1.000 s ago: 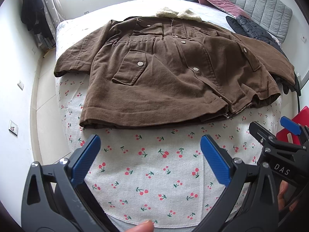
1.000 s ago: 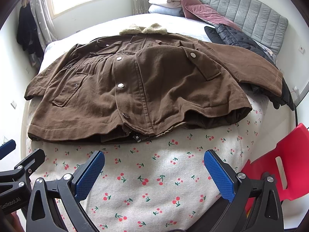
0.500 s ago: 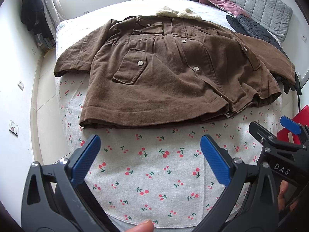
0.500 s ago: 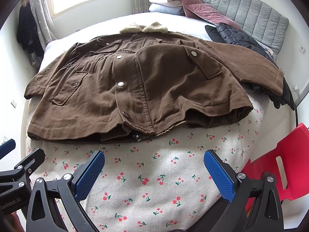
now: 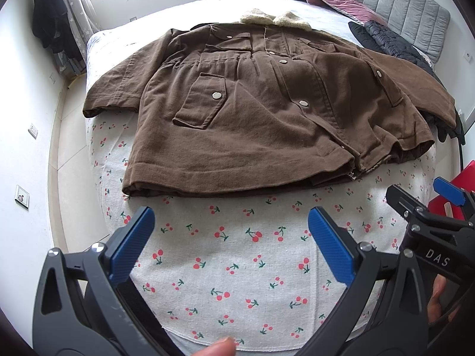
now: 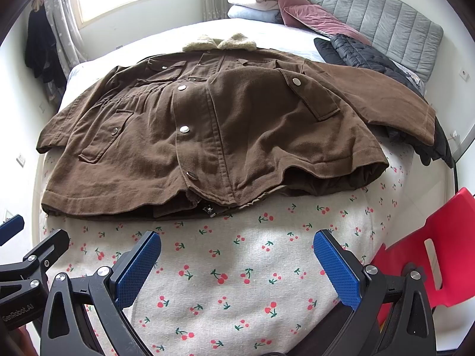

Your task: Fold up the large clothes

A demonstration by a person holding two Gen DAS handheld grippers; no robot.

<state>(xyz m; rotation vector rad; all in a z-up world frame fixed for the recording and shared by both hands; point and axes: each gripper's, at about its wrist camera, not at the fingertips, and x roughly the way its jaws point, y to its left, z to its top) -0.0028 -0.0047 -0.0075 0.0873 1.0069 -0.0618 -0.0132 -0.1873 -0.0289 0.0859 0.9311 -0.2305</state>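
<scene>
A large brown jacket with a cream fleece collar lies spread flat, front up, on the bed's cherry-print sheet. It also shows in the right wrist view, sleeves out to both sides. My left gripper is open and empty, held above the sheet short of the jacket's hem. My right gripper is open and empty too, just short of the hem near the zipper end. Each gripper shows at the edge of the other's view.
A black puffer jacket lies under the brown jacket's right sleeve. Folded bedding and pink pillows sit by the grey headboard. A red chair stands at the bed's right. Dark clothes hang at the left wall.
Both grippers have eased slightly forward toward the hem. The jacket has not moved.
</scene>
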